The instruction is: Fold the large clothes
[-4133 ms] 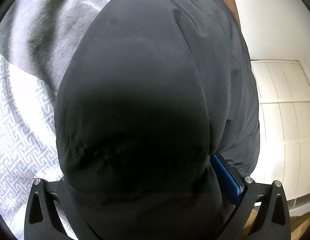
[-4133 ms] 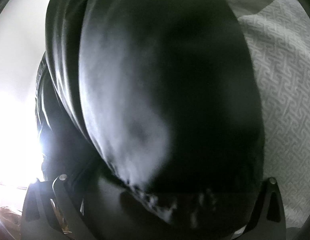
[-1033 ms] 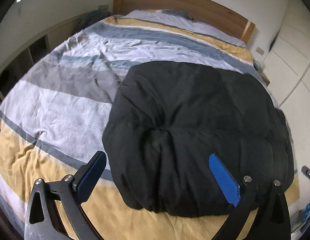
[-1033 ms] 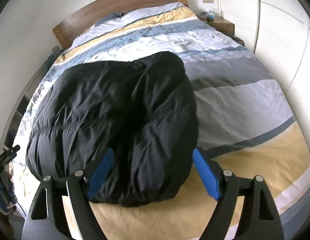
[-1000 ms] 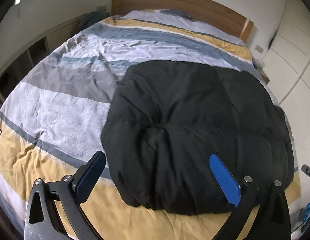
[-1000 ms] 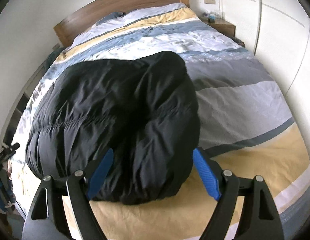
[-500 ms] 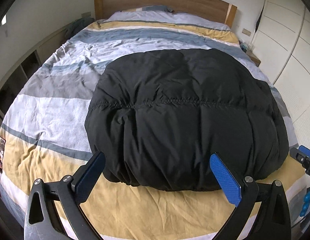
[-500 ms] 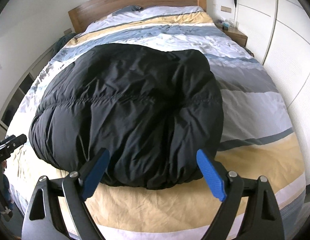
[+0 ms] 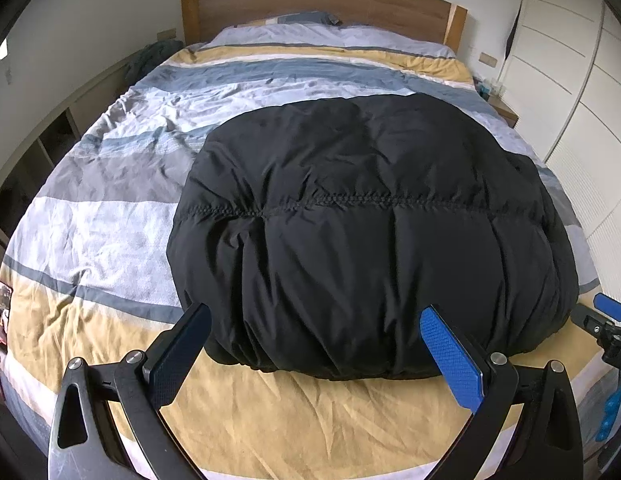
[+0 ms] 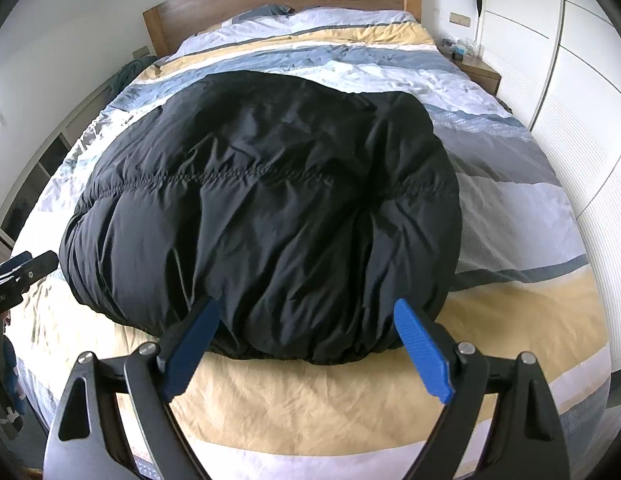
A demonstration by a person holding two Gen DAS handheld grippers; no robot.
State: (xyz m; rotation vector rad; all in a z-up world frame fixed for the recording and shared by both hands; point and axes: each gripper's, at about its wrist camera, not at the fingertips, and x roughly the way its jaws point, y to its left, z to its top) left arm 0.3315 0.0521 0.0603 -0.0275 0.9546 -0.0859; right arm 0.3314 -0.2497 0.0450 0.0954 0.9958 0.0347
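A large black puffy jacket (image 9: pixel 362 232) lies folded in a rounded bundle on the striped bedcover (image 9: pixel 110 216), with a stitched seam across its top. In the left wrist view my left gripper (image 9: pixel 314 310) hovers open just short of the jacket's near edge, nothing between its blue pads. The right gripper (image 10: pixel 306 305) also stands open in front of the jacket (image 10: pixel 270 200), touching nothing. Each gripper shows at the edge of the other's view: the right gripper (image 9: pixel 608 316) and the left gripper (image 10: pixel 22 268).
The bed has a wooden headboard (image 9: pixel 318 0) and a pillow (image 9: pixel 310 18) at the far end. White wardrobe doors (image 9: pixel 582 80) and a nightstand (image 10: pixel 478 68) line the right side. Open shelves (image 9: pixel 42 152) run along the left. A yellow stripe of bedcover (image 9: pixel 310 412) lies nearest me.
Four seconds ago both grippers were buried in the black jacket. They have let go and drawn back, and over the last second both slid sideways, bringing the resting jacket squarely into view.
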